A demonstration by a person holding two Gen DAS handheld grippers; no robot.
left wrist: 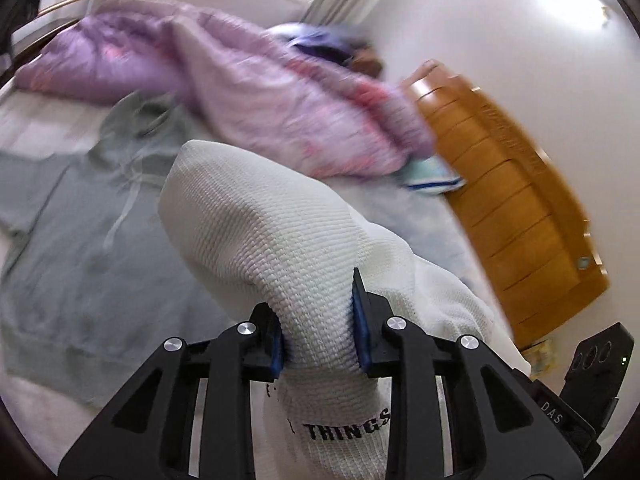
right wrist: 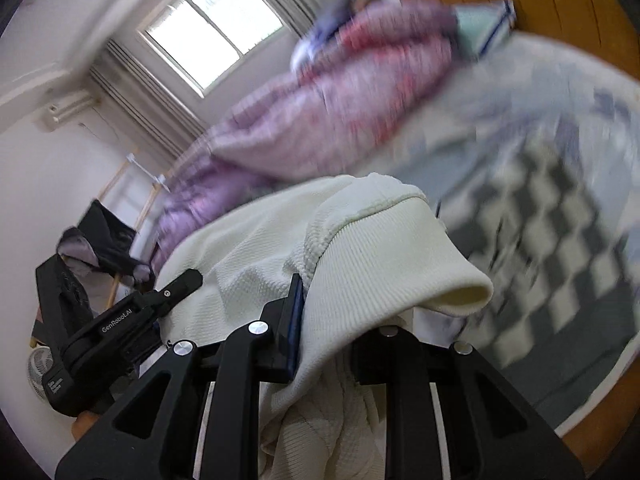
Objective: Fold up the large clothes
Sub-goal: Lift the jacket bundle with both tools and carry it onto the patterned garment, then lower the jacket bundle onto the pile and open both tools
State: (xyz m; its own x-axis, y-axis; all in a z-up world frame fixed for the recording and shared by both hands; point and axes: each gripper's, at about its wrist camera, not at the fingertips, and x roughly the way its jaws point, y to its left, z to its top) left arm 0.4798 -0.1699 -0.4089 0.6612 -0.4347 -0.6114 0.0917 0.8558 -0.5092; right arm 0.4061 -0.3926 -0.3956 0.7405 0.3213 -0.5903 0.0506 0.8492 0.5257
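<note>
Both tools (left wrist: 318, 336) (right wrist: 320, 344) clamped on sweater (left wrist: 256, 216), angled downward

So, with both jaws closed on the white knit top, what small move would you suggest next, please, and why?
Probably draw the two grippers apart to stretch the white knit top flat. It bunches between the left gripper and drapes over the right gripper, and the grey hoodie already occupies the bed below.

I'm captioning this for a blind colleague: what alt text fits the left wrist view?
The left claw is shut on a bunched white waffle-knit garment above a bed. Behind lie a flat grey hoodie and a rumpled purple quilt.
</note>
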